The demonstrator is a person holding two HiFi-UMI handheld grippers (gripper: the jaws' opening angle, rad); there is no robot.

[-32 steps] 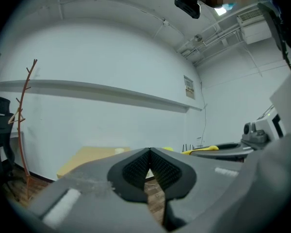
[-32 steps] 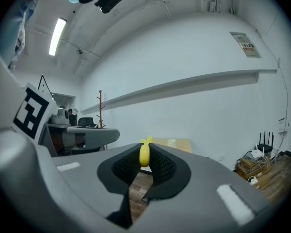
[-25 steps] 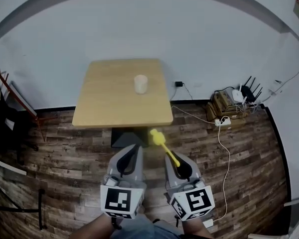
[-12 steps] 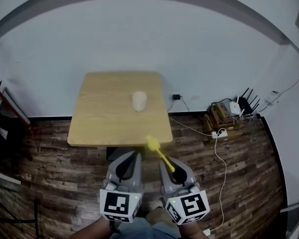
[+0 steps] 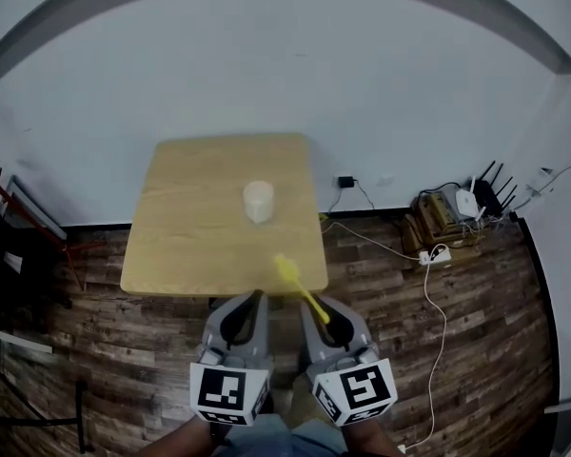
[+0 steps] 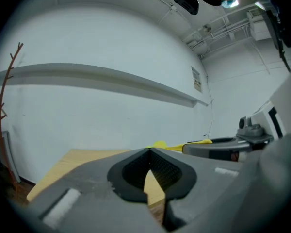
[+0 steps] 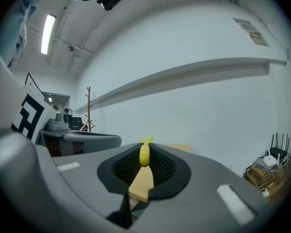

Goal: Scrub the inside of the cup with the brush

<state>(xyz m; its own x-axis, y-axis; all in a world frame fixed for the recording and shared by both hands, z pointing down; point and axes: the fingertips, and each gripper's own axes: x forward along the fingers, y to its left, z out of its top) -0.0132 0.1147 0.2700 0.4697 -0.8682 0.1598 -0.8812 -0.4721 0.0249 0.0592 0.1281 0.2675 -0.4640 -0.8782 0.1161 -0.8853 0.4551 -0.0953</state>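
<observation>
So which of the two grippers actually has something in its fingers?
The right gripper: it is shut on the yellow brush. The left gripper is shut too, with nothing between its fingers.

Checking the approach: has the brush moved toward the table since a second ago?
Yes, forward. The brush had its head short of the near edge of the table; now it overlaps that edge.

Shows a white wall (image 5: 285, 74) crossed by a long ledge (image 7: 194, 72), a pale wooden bench (image 5: 186, 236) before it. Has dark plank flooring (image 5: 485, 341), routers (image 5: 476, 201) and cables (image 5: 428, 284) at right.
</observation>
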